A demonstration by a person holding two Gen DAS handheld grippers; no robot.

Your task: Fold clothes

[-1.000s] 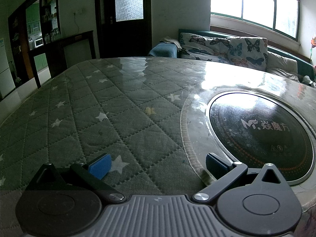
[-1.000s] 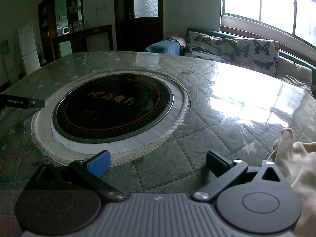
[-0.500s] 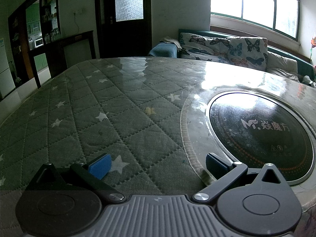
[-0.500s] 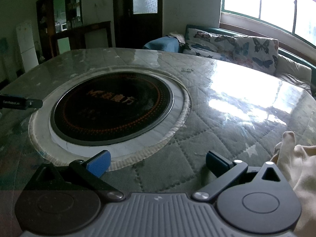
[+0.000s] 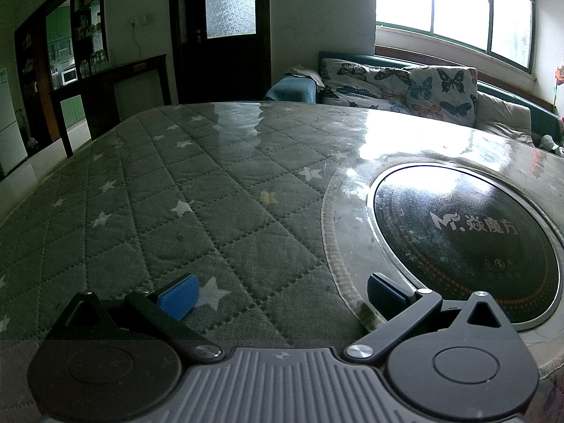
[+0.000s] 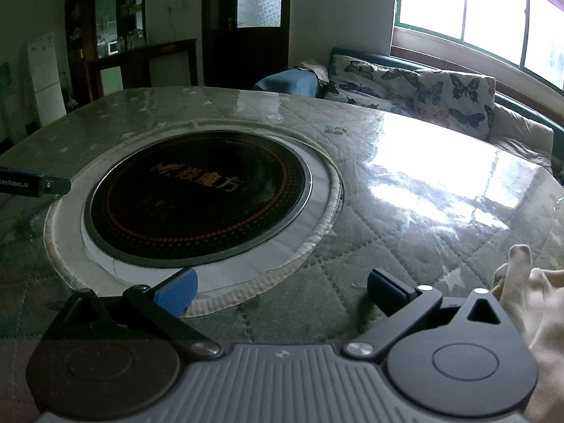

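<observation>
Left wrist view: the left gripper [image 5: 280, 294] hovers unmoved over the green star-quilted tabletop [image 5: 169, 211], its 2 fingers spread apart, just left of the round black glass cooktop [image 5: 465, 246].

Right wrist view: the right gripper [image 6: 280, 290], fingers apart and empty, has tilted slightly; the rumpled cream cloth garment [image 6: 528, 303] lies right of the cooktop [image 6: 197, 197].

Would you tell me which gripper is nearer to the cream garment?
Right. The right gripper sits just left of the cream garment; the left gripper lies beyond the round black cooktop.
</observation>
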